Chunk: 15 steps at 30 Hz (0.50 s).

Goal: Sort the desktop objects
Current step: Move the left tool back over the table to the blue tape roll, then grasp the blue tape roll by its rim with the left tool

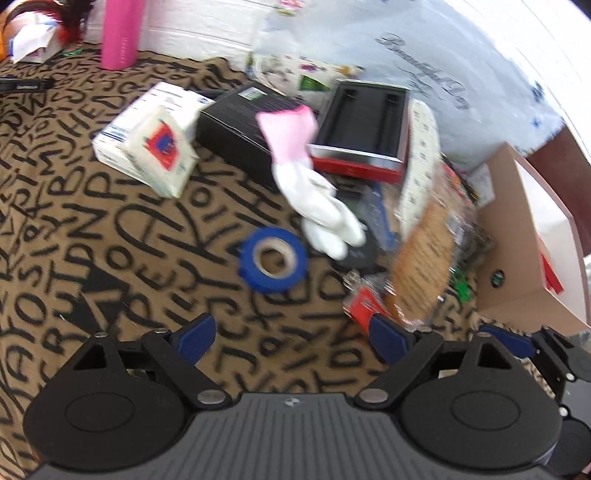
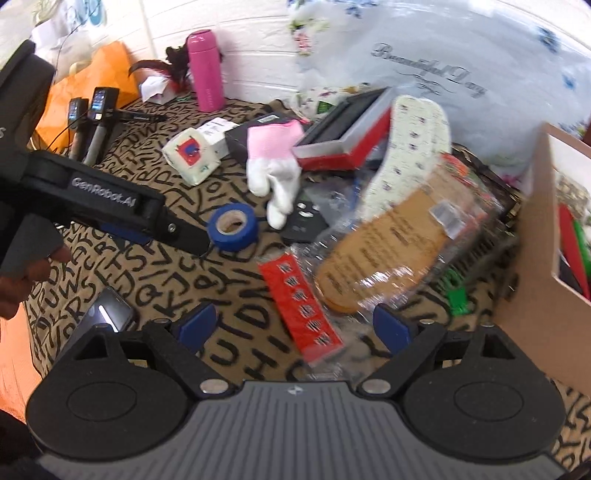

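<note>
Left gripper (image 1: 291,341): jaws spread wide, nothing between them, poised above the letter-printed cloth (image 1: 74,221). In the right wrist view the same tool enters from the left edge, its dark tip next to the tape roll; whether it touches the roll cannot be determined.

Items ahead of the left gripper, left to right:
- Pink bottle (image 1: 120,33), upright at the far wall, well apart from the tool.
- Small cream packet with red and blue print (image 1: 160,149), leaning on a white carton (image 1: 147,122).
- Black box (image 1: 240,125), lying behind the packet.
- Blue tape roll (image 1: 274,259), flat on the cloth, straight ahead of the open jaws, near but not between them.
- White glove with pink cuff (image 1: 306,177), draped from the black box down beyond the roll.
- Red-sided tray with black insert (image 1: 364,129), tilted, behind the glove.
- Clear-wrapped pack with an orange card (image 1: 421,258), just beyond the right fingertip.
- Cardboard box (image 1: 524,251), far right.

Right gripper (image 2: 293,326): jaws likewise spread wide, gripping nothing. A red strip (image 2: 301,306) of the wrapped pack lies between and just ahead of its fingertips. The cardboard box stands beside it on the right. A phone (image 2: 107,314) lies at the left.
</note>
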Tool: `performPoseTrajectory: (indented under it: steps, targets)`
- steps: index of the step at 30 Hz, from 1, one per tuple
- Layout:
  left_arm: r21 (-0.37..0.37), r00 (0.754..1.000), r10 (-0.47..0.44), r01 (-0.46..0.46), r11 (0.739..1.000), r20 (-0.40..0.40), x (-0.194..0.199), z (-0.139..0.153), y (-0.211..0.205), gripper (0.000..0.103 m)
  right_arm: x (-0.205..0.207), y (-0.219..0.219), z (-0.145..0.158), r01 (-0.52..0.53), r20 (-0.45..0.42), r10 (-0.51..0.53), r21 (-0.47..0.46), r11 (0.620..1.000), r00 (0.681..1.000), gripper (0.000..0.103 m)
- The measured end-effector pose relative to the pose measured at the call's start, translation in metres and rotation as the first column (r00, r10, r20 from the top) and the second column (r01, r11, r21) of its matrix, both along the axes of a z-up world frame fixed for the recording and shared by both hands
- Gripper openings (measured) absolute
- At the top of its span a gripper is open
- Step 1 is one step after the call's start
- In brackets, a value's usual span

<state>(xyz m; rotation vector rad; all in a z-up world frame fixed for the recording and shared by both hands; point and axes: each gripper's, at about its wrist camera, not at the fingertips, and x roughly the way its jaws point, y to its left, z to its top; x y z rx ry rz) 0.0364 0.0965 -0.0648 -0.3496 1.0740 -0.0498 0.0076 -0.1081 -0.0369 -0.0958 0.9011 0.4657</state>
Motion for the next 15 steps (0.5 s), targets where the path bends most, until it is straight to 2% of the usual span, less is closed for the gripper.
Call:
performPoseTrajectory:
  steps: [5,7,10,13,15]
  targets:
    - [0.009,1.0,0.009,-0.009,1.0,-0.008,0.022,-0.011,0.02,0.084,0.019,0.023,-0.001,-0.037,0.0,0.037,-0.003,0.999,0.999,0.085]
    - [0.006,1.0,0.004,-0.004,1.0,-0.013,0.031,-0.016,0.025,0.08,0.029,0.032,-0.004,-0.055,-0.007,0.055,-0.007,0.998,0.998,0.079]
    - [0.013,1.0,-0.01,0.01,1.0,-0.026,0.042,-0.025,0.03,0.071,0.044,0.043,-0.008,-0.07,-0.03,0.07,0.001,0.998,0.997,0.074]
    - [0.012,0.999,-0.022,0.023,1.0,-0.046,0.051,-0.034,0.036,0.064,0.059,0.055,-0.014,-0.084,-0.059,0.085,0.026,0.996,0.995,0.064]
    - [0.009,0.998,-0.035,0.036,0.999,-0.057,0.057,-0.039,0.038,0.057,0.069,0.062,-0.018,-0.085,-0.074,0.088,0.034,0.996,0.993,0.058]
